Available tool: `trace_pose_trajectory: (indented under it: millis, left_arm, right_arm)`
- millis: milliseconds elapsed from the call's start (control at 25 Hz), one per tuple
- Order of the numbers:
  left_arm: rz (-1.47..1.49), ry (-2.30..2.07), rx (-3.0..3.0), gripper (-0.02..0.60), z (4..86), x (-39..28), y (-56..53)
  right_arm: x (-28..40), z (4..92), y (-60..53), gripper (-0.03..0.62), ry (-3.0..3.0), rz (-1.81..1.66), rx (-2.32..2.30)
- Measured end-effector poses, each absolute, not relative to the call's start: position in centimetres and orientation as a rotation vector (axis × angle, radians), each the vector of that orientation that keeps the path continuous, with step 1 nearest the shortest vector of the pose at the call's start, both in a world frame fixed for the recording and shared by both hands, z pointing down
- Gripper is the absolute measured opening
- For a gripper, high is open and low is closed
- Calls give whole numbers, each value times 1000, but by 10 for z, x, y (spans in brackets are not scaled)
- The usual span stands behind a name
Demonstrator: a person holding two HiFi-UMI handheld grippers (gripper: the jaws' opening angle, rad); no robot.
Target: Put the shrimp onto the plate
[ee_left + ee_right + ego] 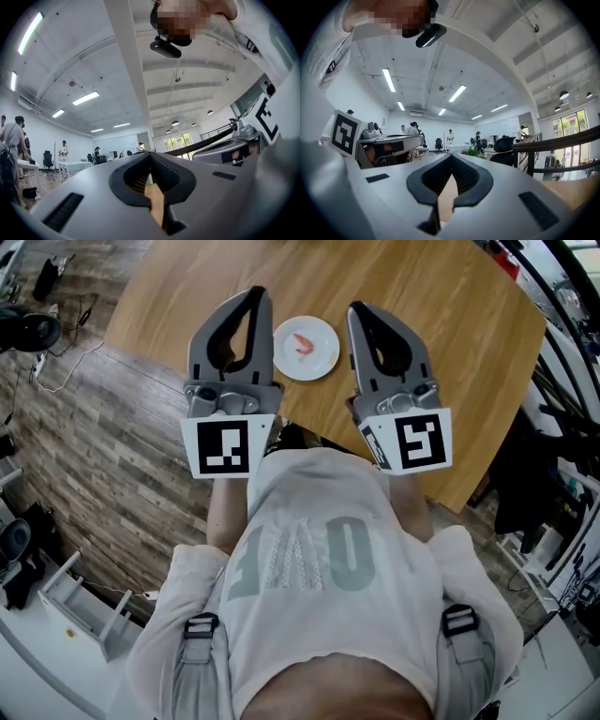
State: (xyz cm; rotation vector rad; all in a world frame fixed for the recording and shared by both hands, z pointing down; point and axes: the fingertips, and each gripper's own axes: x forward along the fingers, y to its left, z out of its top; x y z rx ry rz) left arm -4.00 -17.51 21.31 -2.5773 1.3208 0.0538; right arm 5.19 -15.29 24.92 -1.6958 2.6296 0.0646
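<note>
A small pink shrimp [303,343] lies on the white plate [324,365], which sits on the wooden table [431,324] near its front edge. My left gripper [253,292] is held up just left of the plate and my right gripper [359,307] just right of it, both raised above the table. Each has its jaws together with nothing between them. The left gripper [150,153] and the right gripper [451,155] views point level across the room, so neither shows the plate or shrimp.
The table edge runs just in front of the person's body. Wooden floor with a cable [66,371] and a dark chair [26,329] lies to the left. Black stands and gear [562,381] crowd the right. People and desks [70,165] stand far off.
</note>
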Motion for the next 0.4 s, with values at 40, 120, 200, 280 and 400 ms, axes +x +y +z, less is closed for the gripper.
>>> trace_pose_trajectory:
  millis: [40,120,200,280,400]
  left_arm:
    - [50,1319,-2577,7,213,-40,-175]
    - [46,1316,-2578,6,214,-39,-175]
    - [46,1313,-2579,6,214,-38,-175]
    - [46,1309,-2583,6,214,-38,-176]
    - [52,1307,-2592,6,214,-38,-176]
  right_arm:
    - [52,249,-153,21,2630,67,-1696]
    - [51,249,-153,21,2632,68,-1696]
    - [51,249,-154,21,2636,70,-1699]
    - [51,250,-155,21,2643,74,-1704]
    - [48,251,-156,21,2646,71,-1714]
